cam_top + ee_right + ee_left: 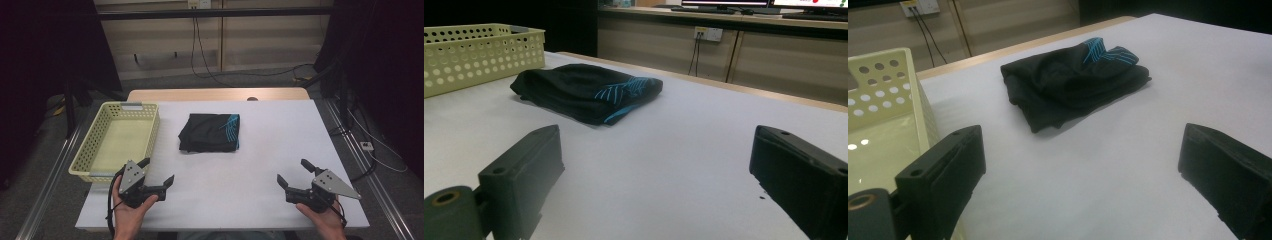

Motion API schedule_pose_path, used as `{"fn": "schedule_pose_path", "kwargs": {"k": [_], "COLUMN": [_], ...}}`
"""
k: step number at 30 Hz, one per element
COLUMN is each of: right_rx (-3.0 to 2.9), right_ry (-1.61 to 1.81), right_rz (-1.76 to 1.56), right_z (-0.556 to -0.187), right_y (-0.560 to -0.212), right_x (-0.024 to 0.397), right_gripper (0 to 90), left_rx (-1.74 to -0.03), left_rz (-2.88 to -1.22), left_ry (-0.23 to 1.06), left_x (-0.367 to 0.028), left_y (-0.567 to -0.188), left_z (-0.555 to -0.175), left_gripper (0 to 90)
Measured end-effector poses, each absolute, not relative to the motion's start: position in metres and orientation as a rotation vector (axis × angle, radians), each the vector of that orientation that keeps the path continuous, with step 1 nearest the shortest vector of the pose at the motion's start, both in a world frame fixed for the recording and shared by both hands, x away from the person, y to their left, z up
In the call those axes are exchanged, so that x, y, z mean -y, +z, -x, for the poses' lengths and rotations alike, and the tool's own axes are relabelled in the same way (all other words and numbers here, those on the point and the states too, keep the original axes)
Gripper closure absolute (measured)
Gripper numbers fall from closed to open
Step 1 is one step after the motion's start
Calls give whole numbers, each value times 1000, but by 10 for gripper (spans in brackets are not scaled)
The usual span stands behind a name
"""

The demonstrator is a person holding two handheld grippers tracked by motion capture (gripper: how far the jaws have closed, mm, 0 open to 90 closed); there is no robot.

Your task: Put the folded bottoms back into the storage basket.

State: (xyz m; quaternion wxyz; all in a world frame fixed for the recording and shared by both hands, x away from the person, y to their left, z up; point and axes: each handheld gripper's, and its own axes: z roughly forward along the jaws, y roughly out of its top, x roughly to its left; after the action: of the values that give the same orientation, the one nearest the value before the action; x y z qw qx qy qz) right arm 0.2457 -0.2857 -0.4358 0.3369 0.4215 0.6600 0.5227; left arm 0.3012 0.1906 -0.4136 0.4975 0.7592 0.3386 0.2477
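A folded black garment [210, 132] with a blue pattern on one side lies in the middle of the white table [260, 150]. It also lies ahead of the jaws in the left gripper view [1073, 80] and in the right gripper view [586, 90]. My left gripper [157, 171] rests near the front left of the table, open, with nothing between its jaws. My right gripper [294, 173] sits near the front right, also open and empty. Both are well short of the garment. A hand holds each gripper from below.
A pale yellow perforated basket [85, 150] stands at the table's left edge, beside my left gripper, with nothing in it. Its wall shows in the left gripper view [883, 90] and the right gripper view [479, 55]. Cables hang at the back wall.
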Motion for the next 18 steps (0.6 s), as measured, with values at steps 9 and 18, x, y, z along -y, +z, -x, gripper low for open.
{"fn": "schedule_pose_path", "kwargs": {"k": [9, 18], "right_rx": [-1721, -1725], "right_ry": [1371, 1373], "right_rz": [-1119, -1129], "right_z": [-246, -247], "right_y": [-436, -436], "right_x": [287, 287], "right_gripper": [52, 50], "left_rx": [-815, -818], "left_rz": [-1851, -1855], "left_ry": [618, 570], "left_x": [-183, -178], "left_y": [-410, -404], "left_z": [-302, -305], "left_gripper": [76, 58]}}
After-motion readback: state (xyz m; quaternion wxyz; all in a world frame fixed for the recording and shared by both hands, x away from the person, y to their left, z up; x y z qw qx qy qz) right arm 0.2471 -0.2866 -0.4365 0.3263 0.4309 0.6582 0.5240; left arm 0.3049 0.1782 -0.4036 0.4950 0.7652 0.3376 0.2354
